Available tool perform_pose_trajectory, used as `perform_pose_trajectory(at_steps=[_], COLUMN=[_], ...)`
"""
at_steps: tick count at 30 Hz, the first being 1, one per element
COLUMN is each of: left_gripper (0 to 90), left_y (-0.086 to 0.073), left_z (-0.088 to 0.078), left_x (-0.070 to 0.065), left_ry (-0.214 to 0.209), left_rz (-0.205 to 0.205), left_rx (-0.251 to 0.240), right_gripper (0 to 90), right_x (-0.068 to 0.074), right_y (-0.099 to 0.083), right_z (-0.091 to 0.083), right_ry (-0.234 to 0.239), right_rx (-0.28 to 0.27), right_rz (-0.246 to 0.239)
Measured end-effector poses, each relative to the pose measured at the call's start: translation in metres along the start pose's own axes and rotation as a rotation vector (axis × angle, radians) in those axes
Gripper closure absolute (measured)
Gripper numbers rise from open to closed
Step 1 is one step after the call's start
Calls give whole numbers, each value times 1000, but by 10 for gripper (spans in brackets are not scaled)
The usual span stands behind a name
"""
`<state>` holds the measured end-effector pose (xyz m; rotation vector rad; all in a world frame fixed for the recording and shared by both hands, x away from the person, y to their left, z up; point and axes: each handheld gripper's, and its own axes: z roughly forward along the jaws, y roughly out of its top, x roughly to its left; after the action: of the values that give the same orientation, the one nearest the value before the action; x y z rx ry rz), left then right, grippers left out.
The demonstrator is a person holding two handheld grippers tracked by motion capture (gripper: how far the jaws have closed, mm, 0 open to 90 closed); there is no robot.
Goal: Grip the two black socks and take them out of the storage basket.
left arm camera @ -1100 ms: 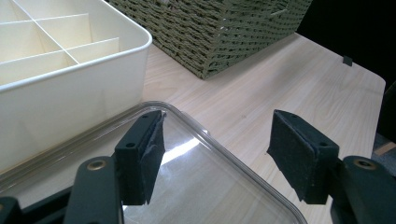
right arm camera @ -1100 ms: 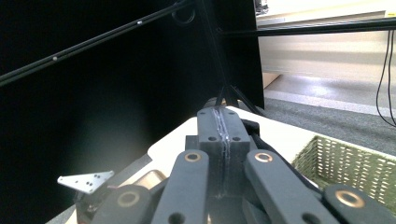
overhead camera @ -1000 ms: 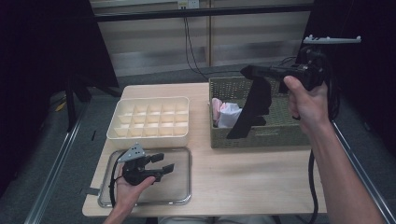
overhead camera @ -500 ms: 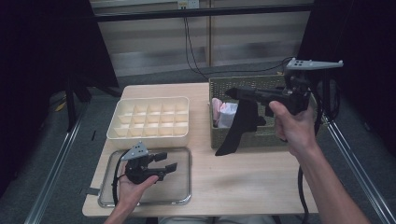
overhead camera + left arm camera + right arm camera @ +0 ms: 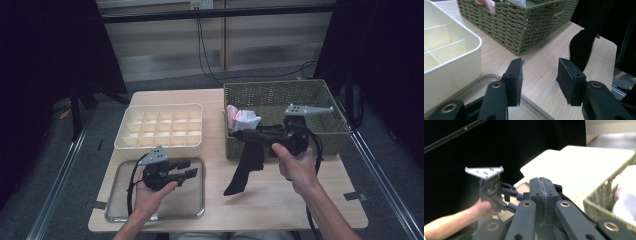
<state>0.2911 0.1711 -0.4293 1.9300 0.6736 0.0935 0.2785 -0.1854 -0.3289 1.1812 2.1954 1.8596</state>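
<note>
Step in hand: carrying the long black sock (image 5: 246,165) out of the green woven basket (image 5: 280,95). Right gripper (image 5: 240,135) is clamped tight on its top end; it hangs over the wooden table (image 5: 280,200), toe near the surface. Left gripper (image 5: 539,77), half-open and just closing on nothing, sits over the metal tray (image 5: 118,181). Next, I reckon: lay the sock flat, left grabs the free end.

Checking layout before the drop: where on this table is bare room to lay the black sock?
The bare wood in front of the wicker basket, right of the metal tray, is free; the black sock hangs over it from the right claw. The divided box and basket crowd the far half. The left claw hovers over the tray.
</note>
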Motion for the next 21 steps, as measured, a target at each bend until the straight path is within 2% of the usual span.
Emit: perform_pose_trajectory(at_steps=[6, 12, 16, 21], left_gripper=[535, 549, 554, 453], left_y=[6, 6, 4, 2], left_z=[26, 44, 56, 68], left_x=[-9, -23, -26, -27], left_ry=[-37, -79, -94, -108], left_rz=[-9, 38, 39, 20], left_rx=[17, 86, 110, 136], right_gripper=[890, 890, 890, 890], right_x=[-12, -15, -20, -28], right_y=[-25, -46, -62, -83], right_z=[1, -2, -6, -8], right_ry=[0, -13, -19, -38], right_rx=[27, 62, 83, 124], right_rz=[34, 53, 68, 92])
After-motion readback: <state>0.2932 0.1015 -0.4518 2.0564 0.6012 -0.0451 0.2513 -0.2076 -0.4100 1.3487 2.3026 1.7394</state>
